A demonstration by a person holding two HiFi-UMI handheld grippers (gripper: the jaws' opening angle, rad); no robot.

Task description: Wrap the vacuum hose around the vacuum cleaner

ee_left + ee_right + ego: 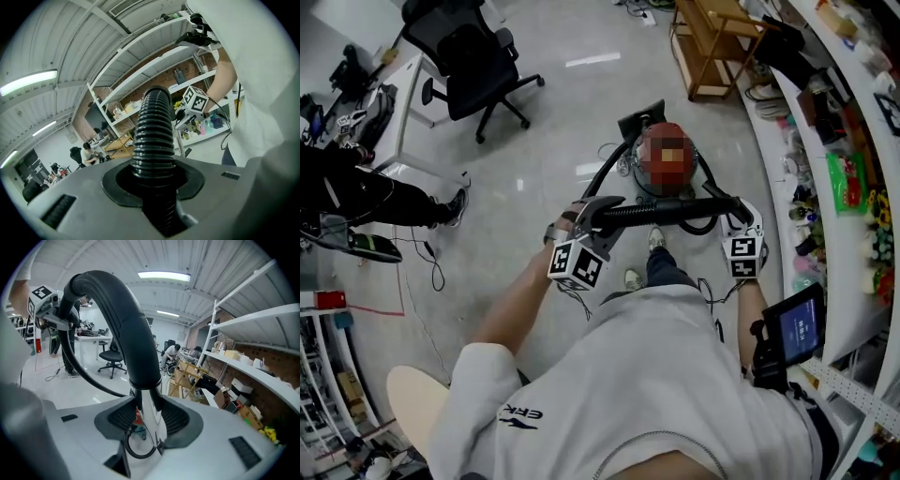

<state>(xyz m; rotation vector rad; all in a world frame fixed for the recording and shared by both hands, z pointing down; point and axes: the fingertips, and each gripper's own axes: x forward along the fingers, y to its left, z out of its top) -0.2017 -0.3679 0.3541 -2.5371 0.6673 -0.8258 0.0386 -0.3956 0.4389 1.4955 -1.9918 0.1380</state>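
Gripping one hose (675,212), two claws (602,223) (734,216), one vacuum (649,176)

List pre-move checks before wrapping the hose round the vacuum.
1. Left gripper shut on the hose: ok.
2. Right gripper shut on the chrome tube below the curved handle: ok.
3. Hose span between the two grippers free of kinks: ok, it runs straight in the head view.
4. Vacuum cleaner on the floor just ahead of the person's feet: ok.
5. Far hose end seated in the vacuum cleaner: cannot tell, the joint is not visible.
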